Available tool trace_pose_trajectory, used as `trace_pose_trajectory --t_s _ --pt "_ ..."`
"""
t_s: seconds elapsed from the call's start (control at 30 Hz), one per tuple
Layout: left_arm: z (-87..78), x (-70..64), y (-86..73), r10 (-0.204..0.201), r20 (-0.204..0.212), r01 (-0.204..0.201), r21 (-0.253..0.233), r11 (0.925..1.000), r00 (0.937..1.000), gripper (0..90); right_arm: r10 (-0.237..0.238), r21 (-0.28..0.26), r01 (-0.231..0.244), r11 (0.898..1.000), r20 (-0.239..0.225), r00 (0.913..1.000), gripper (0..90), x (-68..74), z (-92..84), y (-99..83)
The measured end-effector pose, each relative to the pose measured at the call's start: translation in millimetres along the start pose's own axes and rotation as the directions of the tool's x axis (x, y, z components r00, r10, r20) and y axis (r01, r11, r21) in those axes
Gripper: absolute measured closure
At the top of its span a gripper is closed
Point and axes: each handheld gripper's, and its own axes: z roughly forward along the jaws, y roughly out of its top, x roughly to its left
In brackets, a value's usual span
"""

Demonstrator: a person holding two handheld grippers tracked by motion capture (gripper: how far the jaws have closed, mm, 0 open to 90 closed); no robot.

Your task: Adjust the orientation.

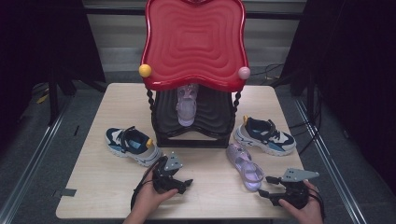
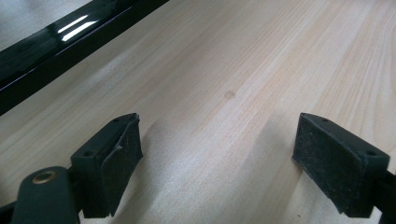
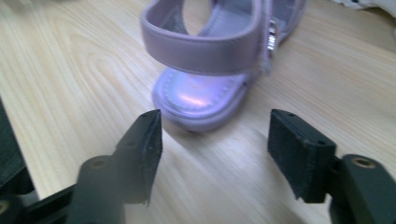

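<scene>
My left gripper (image 1: 187,183) rests low over the table (image 1: 93,186) with its jaws spread wide and nothing between them; in the left gripper view bare wood lies between the two pads (image 2: 119,158), and the dark base of the rack (image 2: 56,42) runs off beyond the left one. I judge it is parked there so as to stay out of the way. Just past its body, up and to the left, sits a blue sneaker (image 1: 132,145), heel toward the rack, untouched.

Straight ahead of both grippers stands the rack (image 1: 194,116) under its red top (image 1: 194,42), and one lilac sandal (image 1: 187,106) already sits on its dark shelf, toe up. That pairing tells me why the second sandal (image 1: 245,167) matters: it lies flat on the table, just beyond the tips of my right gripper (image 1: 263,185).

The right jaws stand open with a clear gap and hold nothing. In the right gripper view the sandal's (image 3: 210,70) heel end lies just ahead of the fingers (image 3: 301,154), centred between them but apart from both pads. Farther right, beyond the sandal, the other sneaker (image 1: 265,135) waits beside the rack.
</scene>
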Motion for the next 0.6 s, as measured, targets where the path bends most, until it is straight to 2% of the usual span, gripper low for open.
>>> trace_pose_trajectory --t_s 0.1,0.3,0.37,0.43,0.53,0.6 --pt "0.1 -0.1 0.0 -0.002 -0.001 0.002 -0.001 1.0000 1.0000 14.7 -0.001 0.000 0.001 1.000 0.004 1.0000 27.2 5.3 4.6 2.1" --pt "0.1 -0.1 0.0 -0.002 -0.001 0.002 -0.001 1.0000 1.0000 14.7 -0.008 0.010 0.007 1.000 0.023 0.9997 26.6 10.9 18.4 9.2" --pt "0.1 -0.1 0.0 -0.002 -0.001 0.002 -0.001 1.0000 1.0000 14.7 -0.024 0.010 0.023 1.000 0.054 0.9982 27.0 12.3 21.8 10.8" --pt "0.1 -0.1 0.0 -0.001 -0.001 0.001 0.000 1.0000 1.0000 14.7 -0.010 0.005 0.009 1.000 0.056 0.9984 31.0 11.5 22.7 12.0" --pt "0.1 0.0 0.1 -0.001 -0.001 0.001 0.000 1.0000 1.0000 14.7 -0.013 0.003 0.013 1.000 0.055 0.9984 35.2 8.8 19.5 10.1" --pt "0.1 -0.1 0.0 -0.002 -0.001 0.002 -0.001 1.0000 1.0000 14.7 0.001 -0.004 -0.001 1.000 0.068 0.9977 37.2 4.8 14.8 6.6"
